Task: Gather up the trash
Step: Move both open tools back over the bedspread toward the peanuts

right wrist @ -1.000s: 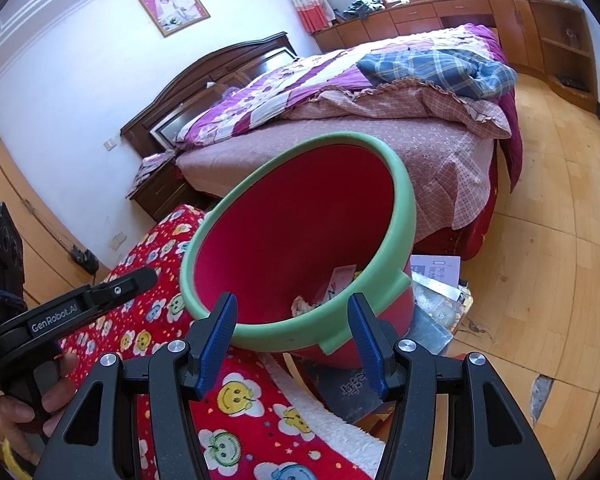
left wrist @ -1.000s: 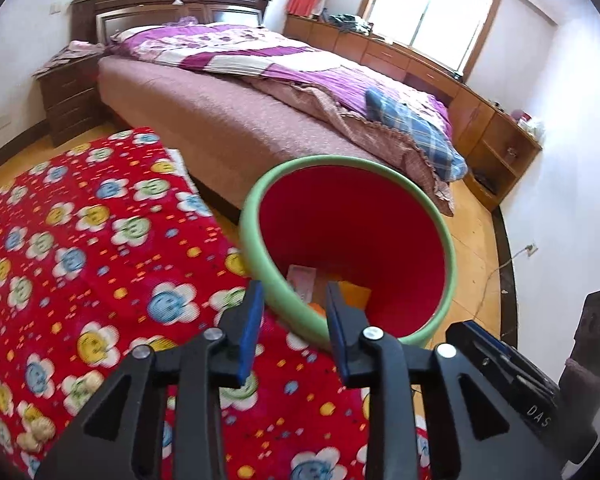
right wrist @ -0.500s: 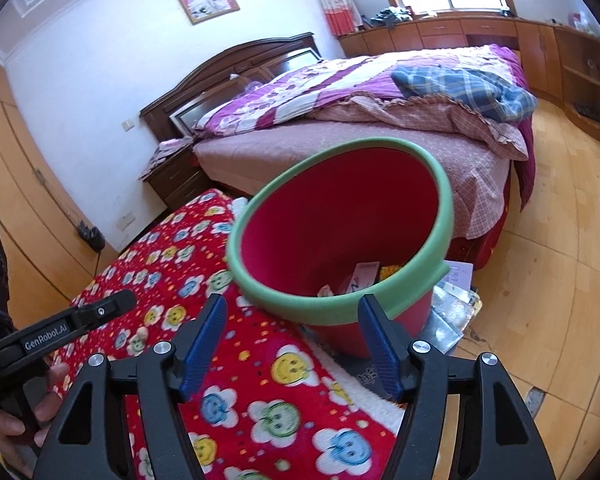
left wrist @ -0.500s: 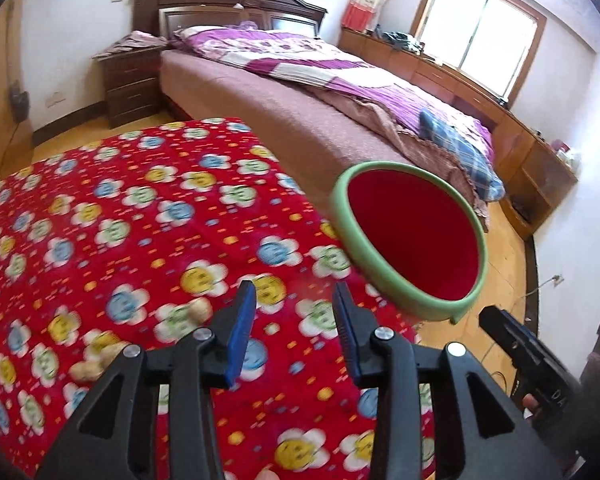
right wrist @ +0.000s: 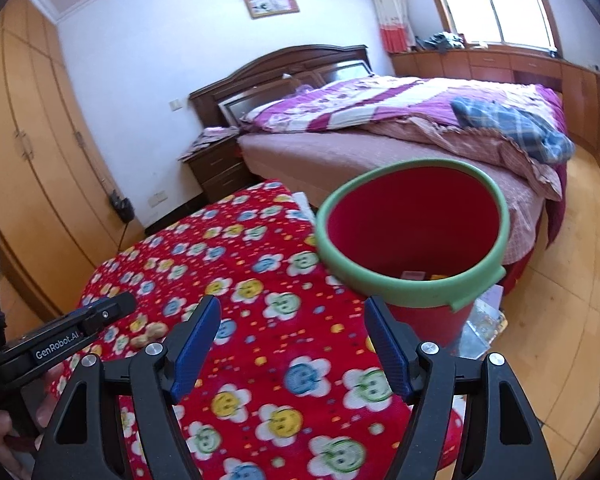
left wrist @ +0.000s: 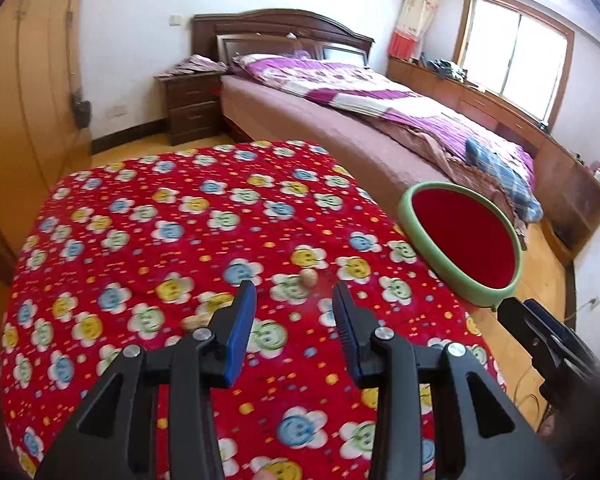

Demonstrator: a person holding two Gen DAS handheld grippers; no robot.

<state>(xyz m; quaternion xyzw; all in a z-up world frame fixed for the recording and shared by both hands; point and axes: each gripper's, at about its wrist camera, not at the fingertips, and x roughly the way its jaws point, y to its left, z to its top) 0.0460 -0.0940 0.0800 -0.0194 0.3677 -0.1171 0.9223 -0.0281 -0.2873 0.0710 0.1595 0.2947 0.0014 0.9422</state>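
A red bin with a green rim stands off the right edge of the red flowered tablecloth; it also shows in the right wrist view with scraps at its bottom. Small tan peanut shells lie on the cloth: one just ahead of my left gripper, another beside its left finger, and they also show in the right wrist view. My left gripper is open and empty above the cloth. My right gripper is open and empty, near the bin.
A large bed with purple bedding stands behind the table. A dark nightstand is left of it. Wardrobe doors line the left wall. Papers lie on the wooden floor by the bin.
Both grippers pulled back from the bin and swung left over the tablecloth. The bin now sits further right and smaller in the left view; the peanut shells came into sight.
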